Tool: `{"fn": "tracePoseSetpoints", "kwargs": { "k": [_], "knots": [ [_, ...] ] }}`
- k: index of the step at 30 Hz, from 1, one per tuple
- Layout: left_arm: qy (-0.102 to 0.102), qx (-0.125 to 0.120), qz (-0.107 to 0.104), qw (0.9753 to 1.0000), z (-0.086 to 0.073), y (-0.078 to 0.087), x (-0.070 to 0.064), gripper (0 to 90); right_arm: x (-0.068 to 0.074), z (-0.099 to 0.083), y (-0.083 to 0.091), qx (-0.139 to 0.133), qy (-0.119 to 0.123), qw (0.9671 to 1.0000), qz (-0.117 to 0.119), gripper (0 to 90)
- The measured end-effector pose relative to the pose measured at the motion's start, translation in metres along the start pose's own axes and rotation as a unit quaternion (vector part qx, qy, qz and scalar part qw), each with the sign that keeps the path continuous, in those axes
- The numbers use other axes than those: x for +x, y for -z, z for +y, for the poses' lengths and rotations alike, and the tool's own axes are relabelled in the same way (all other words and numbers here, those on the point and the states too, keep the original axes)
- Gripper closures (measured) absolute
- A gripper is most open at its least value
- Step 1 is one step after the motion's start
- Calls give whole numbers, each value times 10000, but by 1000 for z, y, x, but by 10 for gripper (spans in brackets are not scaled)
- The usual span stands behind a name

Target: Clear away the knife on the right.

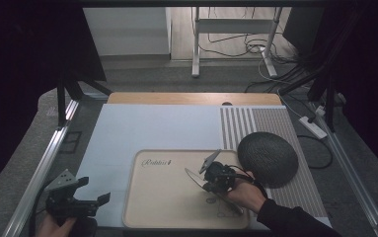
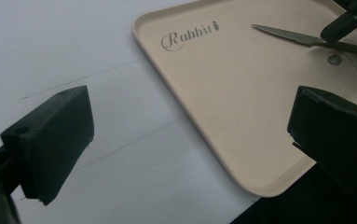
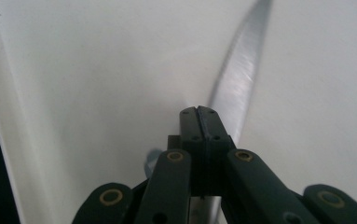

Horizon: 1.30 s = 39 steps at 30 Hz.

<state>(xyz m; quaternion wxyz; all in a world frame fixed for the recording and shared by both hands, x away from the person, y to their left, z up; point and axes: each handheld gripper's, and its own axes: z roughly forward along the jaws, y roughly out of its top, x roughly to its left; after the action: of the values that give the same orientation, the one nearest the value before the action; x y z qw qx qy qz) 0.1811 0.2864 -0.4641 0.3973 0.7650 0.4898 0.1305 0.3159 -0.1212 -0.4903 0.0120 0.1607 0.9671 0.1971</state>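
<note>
Two grippers: your right gripper (image 1: 210, 181) is clamped on the knife (image 3: 239, 79) over the beige tray (image 2: 241, 154), your left gripper (image 1: 90, 196) gapes idle — next, lift it level.

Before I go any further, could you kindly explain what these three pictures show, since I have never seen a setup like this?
No robot here: a person holds a two-jaw black hand-held gripper in each hand. The high view looks down on the pale blue-grey table; the other two pictures come from cameras riding on each gripper. On the table lies a beige rectangular plastic tray printed with "Rabbit", and beside it a dark grey round woven mat. The right gripper has its jaws closed on a steel-bladed knife over the tray. The left gripper waits open, holding nothing, near the tray's corner.
</note>
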Motion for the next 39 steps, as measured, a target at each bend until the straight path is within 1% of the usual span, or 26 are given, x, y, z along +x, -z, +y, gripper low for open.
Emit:
{"fn": "tracePoseSetpoints", "kwargs": {
  "k": [4, 5, 6, 8, 9, 10, 11, 12, 14, 17, 18, 20, 22, 23, 25, 32, 36, 39],
  "knots": [
    [-7, -2, 1, 10000, 0, 0, 0, 14, 3, 13, -15, 43, 147, 9999, 41, 898],
    [-7, -4, 0, 10000, 0, 0, 0, 14, 3, 15, -19, 38, 161, 9999, 28, 898],
    [-4, -7, -1, 10000, 0, 0, 0, 14, 3, 17, -22, 121, 177, 9998, -48, 898],
    [-1, -24, -6, 10000, -1, 0, 0, 14, -1, 20, -23, 89, 62, 9999, -71, 898],
    [2, -22, -12, 10000, -1, 0, 0, 14, -3, 20, -23, 98, 50, 9999, -126, 898],
    [4, -23, -15, 10000, -1, 1, 0, 14, -5, 19, -22, 119, 25, 9996, -239, 898],
    [-2, -22, -14, 10000, -1, 1, 0, 14, -8, 18, -20, 148, 9, 9994, -299, 898],
    [-10, -20, -10, 10000, -1, 0, 0, 14, -12, 15, -20, 129, -49, 9993, -348, 898],
    [-28, -15, -7, 10000, 0, 0, 0, 14, -18, 10, -16, 186, -150, 9985, -486, 898],
    [-30, -7, -3, 10000, 0, 0, -1, 14, -30, 0, -9, 257, -380, 9972, -590, 899],
    [-28, -9, -4, 10000, 0, 0, -1, 14, -31, -3, -8, 233, -440, 9967, -642, 898],
    [-22, -12, -6, 10000, 0, 0, 0, 14, -37, -11, -3, 287, -561, 9960, -640, 898],
    [-19, -14, -6, 10000, 0, 0, 0, 14, -40, -17, 0, 319, -661, 9950, -674, 898],
    [-23, -12, -5, 10000, 0, 0, 0, 14, -42, -20, 2, 316, -717, 9944, -708, 898],
    [-32, -4, -1, 10000, 0, 0, -1, 14, -45, -26, 5, 303, -829, 9937, -687, 899],
    [-15, -6, -4, 10000, 0, 0, 0, 14, -48, -38, 11, 385, -962, 9914, -796, 899],
    [-17, -6, -3, 10000, 0, 0, 0, 15, -51, -45, 15, 387, -1042, 9907, -791, 899],
    [-19, -6, -2, 10000, 0, 0, 0, 15, -52, -50, 17, 356, -1100, 9908, -709, 899]
  ]
}}
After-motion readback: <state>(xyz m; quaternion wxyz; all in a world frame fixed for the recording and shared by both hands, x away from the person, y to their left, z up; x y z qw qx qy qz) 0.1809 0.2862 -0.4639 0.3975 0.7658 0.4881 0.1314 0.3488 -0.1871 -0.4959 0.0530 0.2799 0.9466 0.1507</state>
